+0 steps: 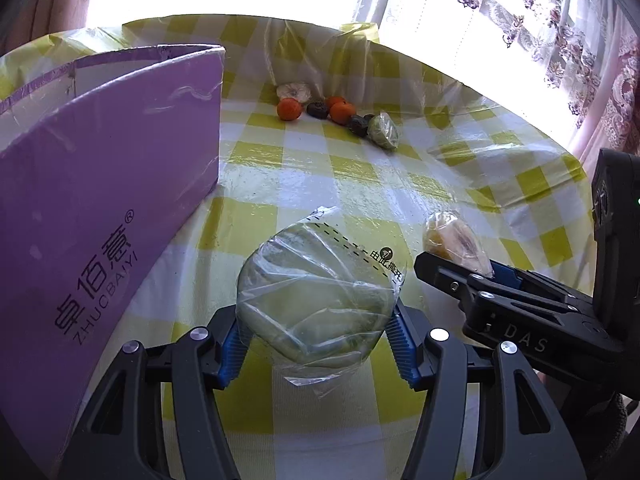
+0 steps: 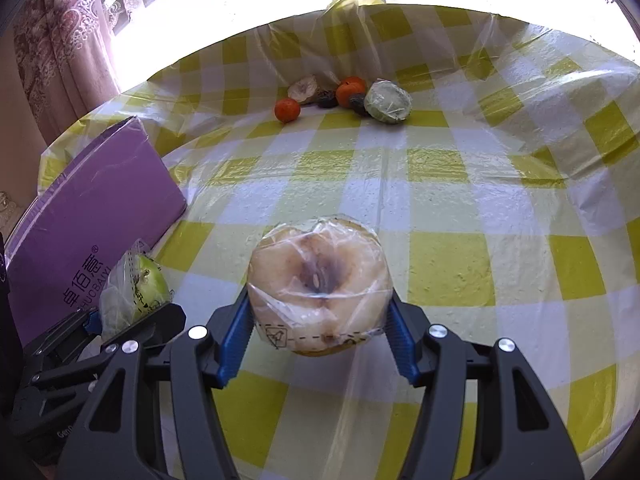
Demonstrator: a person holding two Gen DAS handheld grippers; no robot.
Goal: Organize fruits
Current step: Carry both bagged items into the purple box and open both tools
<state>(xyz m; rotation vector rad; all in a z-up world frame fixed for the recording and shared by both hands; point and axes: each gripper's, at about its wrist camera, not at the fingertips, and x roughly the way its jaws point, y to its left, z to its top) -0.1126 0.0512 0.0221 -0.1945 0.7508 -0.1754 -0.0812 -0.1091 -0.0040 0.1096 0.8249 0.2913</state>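
Green fruit half (image 1: pixel 316 300): wrapped in clear film, clamped between the blue pads of the left gripper (image 1: pixel 316 320), above the checked tablecloth (image 1: pixel 360 168).
Pale fruit half (image 2: pixel 318 284): also film-wrapped, cut face up, clamped in the right gripper (image 2: pixel 318 320).
Purple box (image 1: pixel 100 184): just left of the left gripper.
Remaining fruit: oranges (image 2: pixel 287 110), dark pieces and another wrapped green half (image 2: pixel 390 102) clustered at the far edge.

Left gripper (image 1: pixel 316 344) and right gripper (image 2: pixel 318 340) side by side, both angled down, blue fingers (image 1: pixel 232 354) clamped on wrapped loads.
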